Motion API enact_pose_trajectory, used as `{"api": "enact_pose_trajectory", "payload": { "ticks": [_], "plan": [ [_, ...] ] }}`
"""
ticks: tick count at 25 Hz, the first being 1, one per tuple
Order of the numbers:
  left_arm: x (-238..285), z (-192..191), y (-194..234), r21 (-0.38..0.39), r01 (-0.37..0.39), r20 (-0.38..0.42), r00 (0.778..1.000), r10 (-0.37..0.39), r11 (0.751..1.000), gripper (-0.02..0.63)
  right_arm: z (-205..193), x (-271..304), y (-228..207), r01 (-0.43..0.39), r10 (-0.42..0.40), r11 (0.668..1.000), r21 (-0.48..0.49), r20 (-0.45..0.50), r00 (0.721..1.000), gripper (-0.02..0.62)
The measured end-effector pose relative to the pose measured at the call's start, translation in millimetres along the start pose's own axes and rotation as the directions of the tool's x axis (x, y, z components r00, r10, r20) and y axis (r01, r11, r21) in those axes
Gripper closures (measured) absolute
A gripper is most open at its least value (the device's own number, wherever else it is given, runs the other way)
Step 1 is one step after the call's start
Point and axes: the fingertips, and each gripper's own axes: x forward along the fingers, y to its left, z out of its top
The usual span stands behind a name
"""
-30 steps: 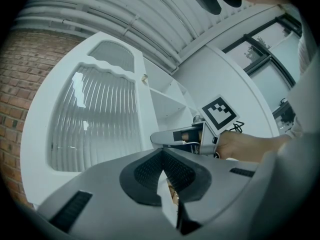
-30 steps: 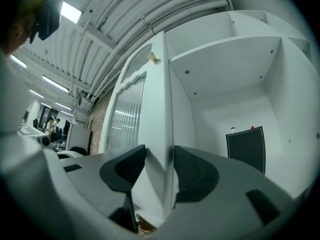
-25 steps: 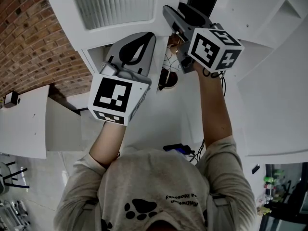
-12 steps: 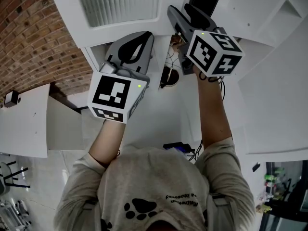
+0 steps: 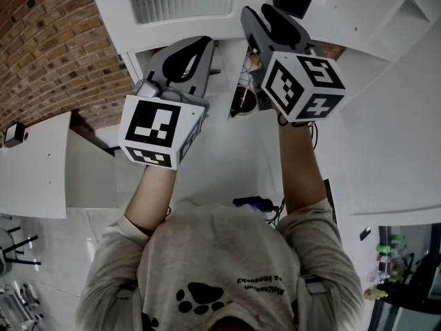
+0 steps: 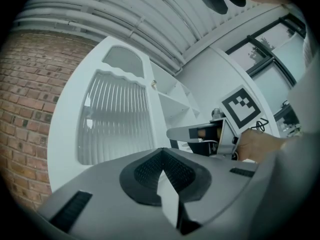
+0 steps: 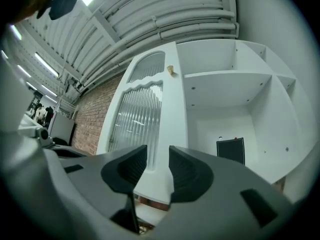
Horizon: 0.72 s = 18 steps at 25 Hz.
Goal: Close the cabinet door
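The cabinet door (image 7: 142,114), a white frame with ribbed glass, stands open at the left of the cabinet (image 7: 225,79). I judge it light on its hinges and stiff, but fragile in the pane, so I would take it by the solid frame edge below the small knob (image 7: 170,71). My right gripper (image 7: 157,154) is closing with this edge showing in the gap between its jaws, the pads not yet pressing it as far as I see, and my left gripper (image 6: 160,151) is clenched on nothing, near the glass side.
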Motion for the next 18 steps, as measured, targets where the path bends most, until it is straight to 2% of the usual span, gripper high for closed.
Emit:
{"api": "enact_pose_trajectory", "payload": {
  "ticks": [7, 12, 18],
  "plan": [
    [-27, 3, -1, -0.004, -0.019, 0.008, 1.0, 0.019, 1.0, 0.598, -5, -22, 30, -0.007, 0.007, 1.0, 0.005, 0.009, 1.0, 0.547],
    [-41, 3, -3, -0.005, -0.029, 0.003, 1.0, 0.029, 1.0, 0.598, -11, -40, 48, -0.003, 0.002, 1.0, 0.012, 0.024, 1.0, 0.569],
    [-57, -1, -5, -0.002, -0.049, -0.004, 0.999, 0.049, 0.999, 0.598, -12, -60, 72, 0.001, 0.001, 0.999, -0.043, 0.052, 0.999, 0.574]
  ]
}}
